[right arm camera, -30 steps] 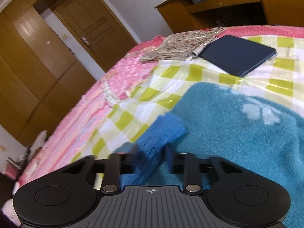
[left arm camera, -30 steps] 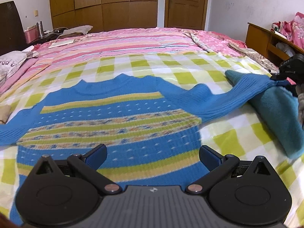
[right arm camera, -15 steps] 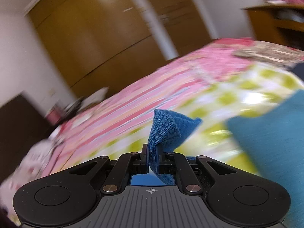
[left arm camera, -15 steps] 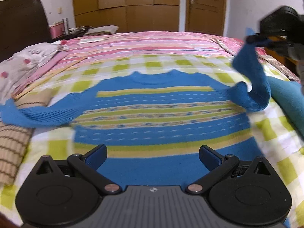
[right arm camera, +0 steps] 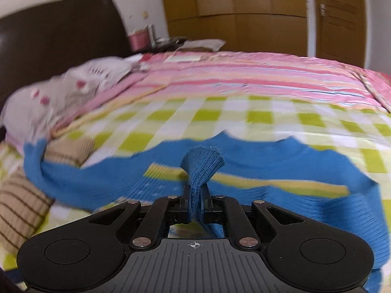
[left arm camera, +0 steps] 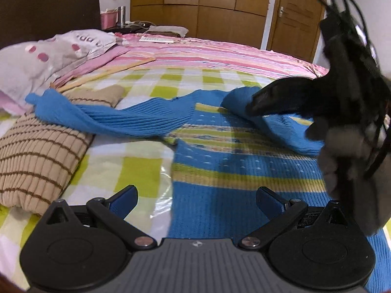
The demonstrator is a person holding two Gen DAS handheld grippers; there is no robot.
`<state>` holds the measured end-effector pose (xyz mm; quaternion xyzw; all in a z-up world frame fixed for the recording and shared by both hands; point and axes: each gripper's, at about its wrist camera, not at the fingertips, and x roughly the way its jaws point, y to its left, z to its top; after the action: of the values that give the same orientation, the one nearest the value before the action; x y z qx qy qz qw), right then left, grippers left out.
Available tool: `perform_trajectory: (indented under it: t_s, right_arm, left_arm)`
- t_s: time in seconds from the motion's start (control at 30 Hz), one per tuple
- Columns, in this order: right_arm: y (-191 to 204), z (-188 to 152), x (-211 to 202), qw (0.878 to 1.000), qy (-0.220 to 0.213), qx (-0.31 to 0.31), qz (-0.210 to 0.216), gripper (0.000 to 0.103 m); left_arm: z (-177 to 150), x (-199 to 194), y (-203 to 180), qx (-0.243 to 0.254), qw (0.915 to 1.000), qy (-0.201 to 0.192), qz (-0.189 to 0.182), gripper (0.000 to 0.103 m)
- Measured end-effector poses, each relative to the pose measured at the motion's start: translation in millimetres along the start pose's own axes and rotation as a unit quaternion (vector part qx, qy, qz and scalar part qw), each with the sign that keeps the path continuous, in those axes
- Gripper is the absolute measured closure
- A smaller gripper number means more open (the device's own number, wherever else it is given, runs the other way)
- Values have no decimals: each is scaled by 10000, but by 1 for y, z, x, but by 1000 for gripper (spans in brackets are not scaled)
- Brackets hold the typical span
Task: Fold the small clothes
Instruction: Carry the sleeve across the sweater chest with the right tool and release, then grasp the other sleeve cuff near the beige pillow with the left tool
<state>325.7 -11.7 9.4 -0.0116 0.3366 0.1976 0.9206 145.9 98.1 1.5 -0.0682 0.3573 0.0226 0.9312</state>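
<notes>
Left wrist view, nearest: the left gripper hangs over the sweater's lower left edge, jaws wide apart with nothing between them.
Right wrist view, nearest: the right gripper has its jaws clamped on the ribbed cuff of a blue sleeve, which stands up above the fingers.
Sweater: the blue sweater with yellow-green and patterned bands lies flat on the bed, front up, directly ahead of both grippers.
Right sleeve: seen from the left wrist, the right gripper carries the sleeve over the sweater's chest, so the sleeve is doubled across the body.
Left sleeve: the other sleeve stretches out to the left, its end draped over folded tan clothing.
Tan striped garment: a folded beige knit with brown stripes sits at the left, just beside the sweater.
Bed: a green and white checked sheet lies under the sweater, and a pink striped cover lies beyond it.
Far left: a grey garment with pink dots is heaped by the dark headboard.
Far wall: wooden wardrobe and a door.
</notes>
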Motion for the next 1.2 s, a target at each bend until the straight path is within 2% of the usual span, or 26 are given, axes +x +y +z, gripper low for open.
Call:
perform_trajectory:
  t_s: [0.2, 0.4, 0.5, 0.63, 0.8, 0.87, 1.03, 1.1, 1.2]
  right_arm:
    - [27, -8, 17, 9990, 117, -406, 112, 95]
    - [30, -13, 23, 9975, 298, -515, 378, 95]
    - [29, -12, 21, 9966, 324, -513, 561, 94]
    - [29, -12, 23, 9925, 587, -422, 982, 88]
    - [16, -9, 3, 9926, 380, -136, 1142, 88]
    - [4, -9, -11, 9944, 215, -44, 1030, 88]
    - [-50, -16, -31, 9991, 16, 376, 173, 88]
    - [-74, -23, -31, 9982, 71, 536, -260, 88]
    - [-92, -36, -23, 9949, 463, 561, -697, 88]
  left_arm:
    - [2, 0, 13, -12, 9999, -77, 72, 0]
    - [-1, 1, 12, 65, 10000, -56, 30, 0]
    - [-2, 1, 12, 57, 9999, -80, 49, 0]
    - [-2, 3, 14, -10, 10000, -30, 44, 0]
    - [-3, 5, 15, -37, 10000, -30, 46, 0]
    - [-3, 5, 14, -39, 10000, -41, 56, 0]
    - [-1, 5, 10, 11, 9999, -115, 66, 0]
    - [-2, 5, 8, 79, 9997, -171, 138, 0]
    - [-3, 8, 6, 196, 9992, -216, 256, 0]
